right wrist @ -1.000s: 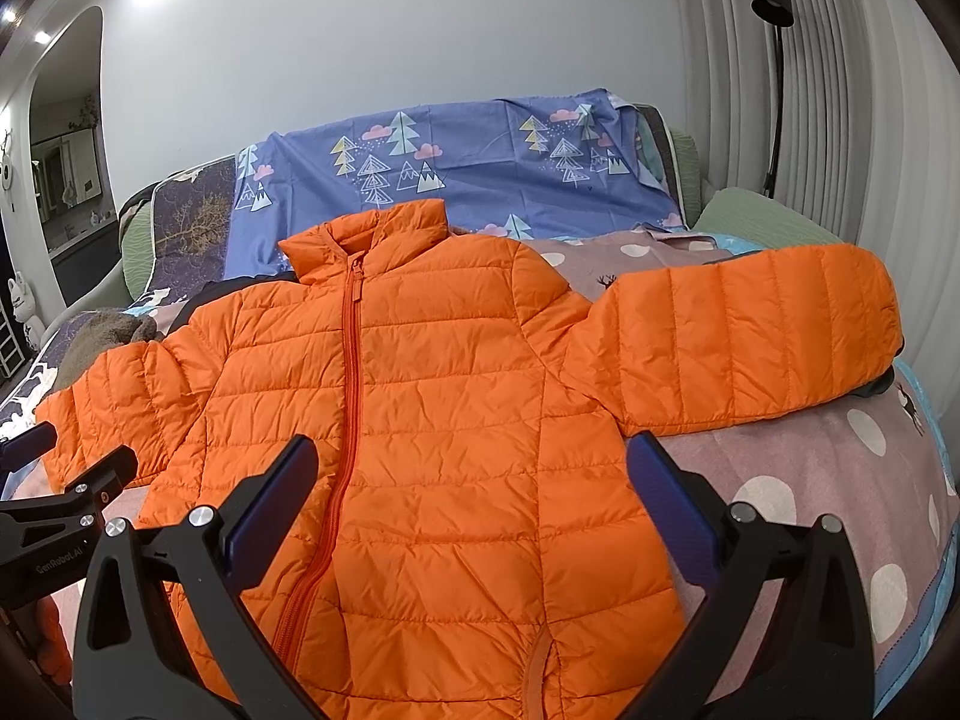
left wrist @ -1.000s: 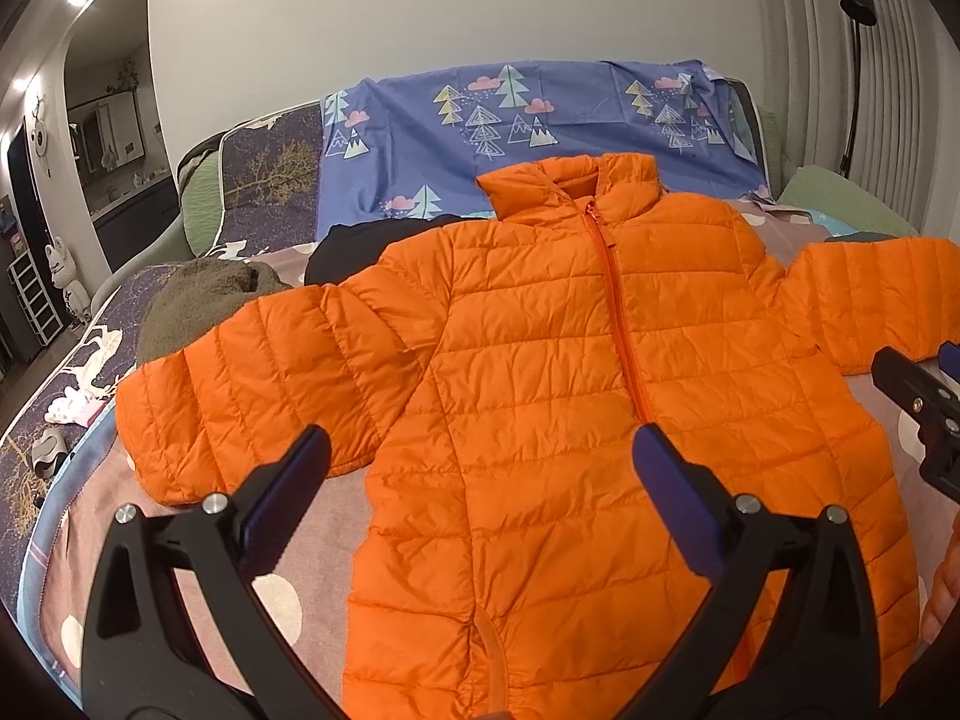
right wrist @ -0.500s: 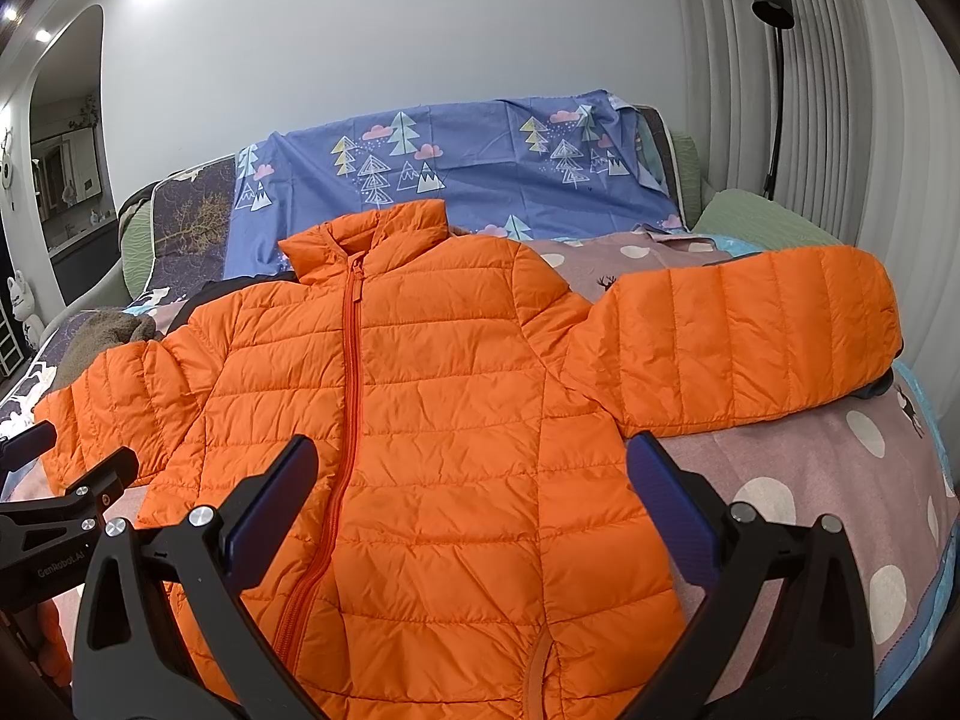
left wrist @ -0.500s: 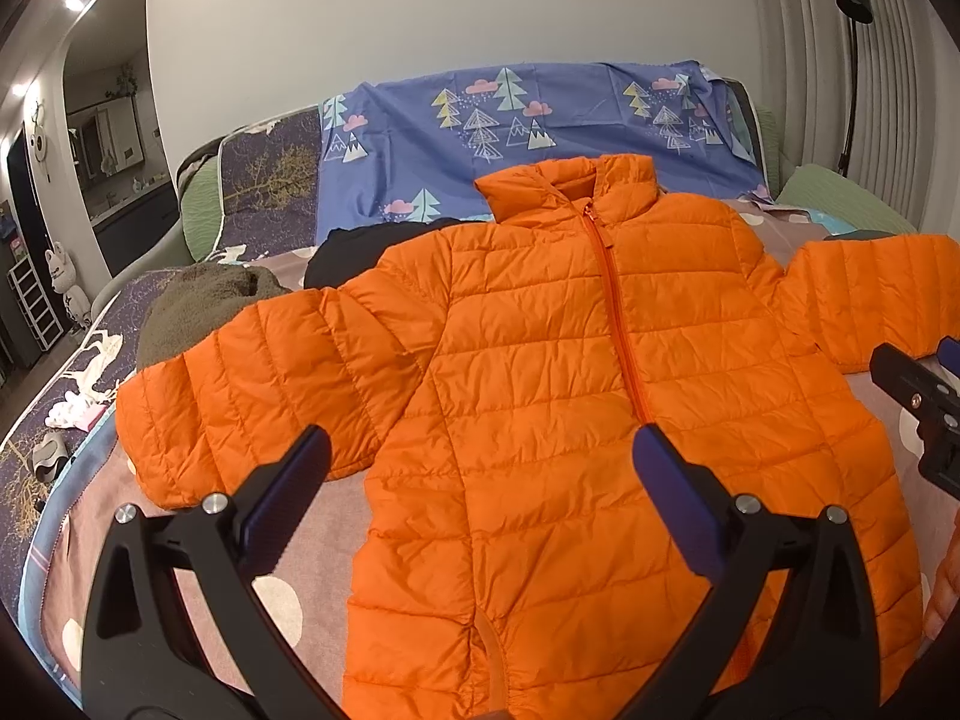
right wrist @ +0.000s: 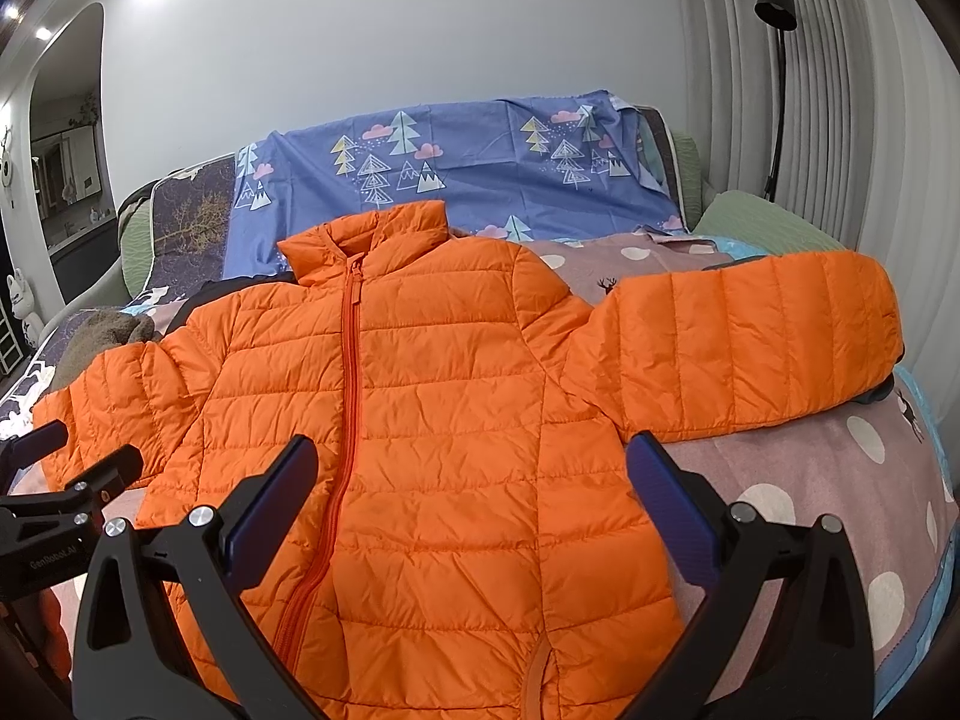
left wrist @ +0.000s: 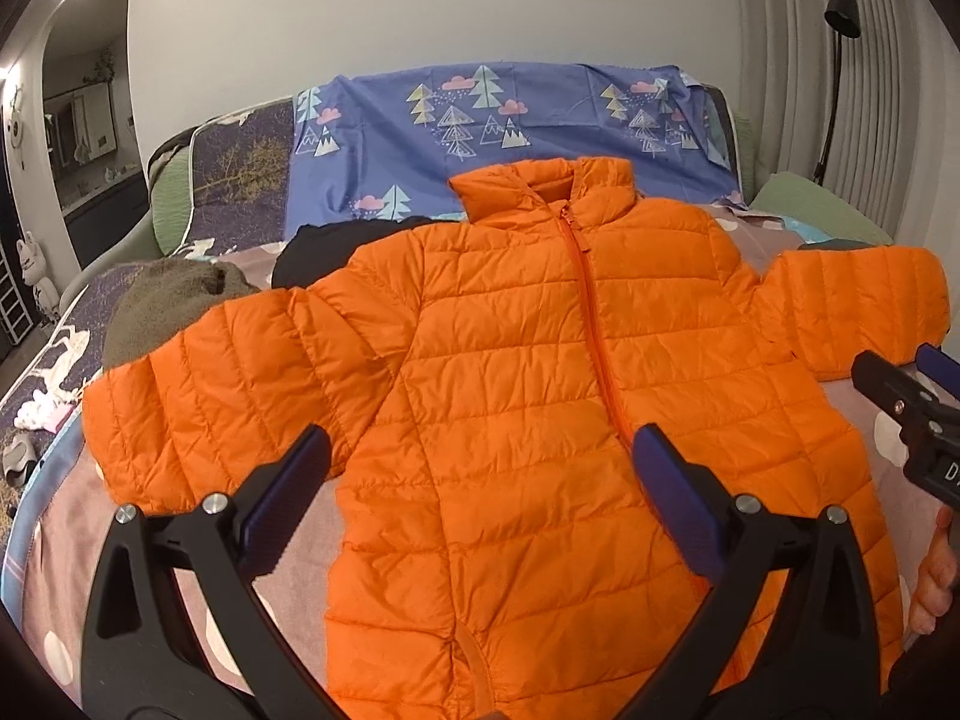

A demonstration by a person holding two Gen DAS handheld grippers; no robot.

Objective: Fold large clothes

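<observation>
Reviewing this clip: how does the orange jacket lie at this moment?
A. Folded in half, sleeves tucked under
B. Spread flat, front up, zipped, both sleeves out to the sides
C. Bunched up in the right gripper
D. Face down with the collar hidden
B: the orange jacket lies flat, its zipper closed up the front, and both sleeves stretch sideways, with no fold made.

Orange jacket flat, tongs apart.

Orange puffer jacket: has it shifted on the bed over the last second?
No. The orange puffer jacket lies spread flat, its collar at the same spot against the blue tree-print sheet in both views.
</observation>
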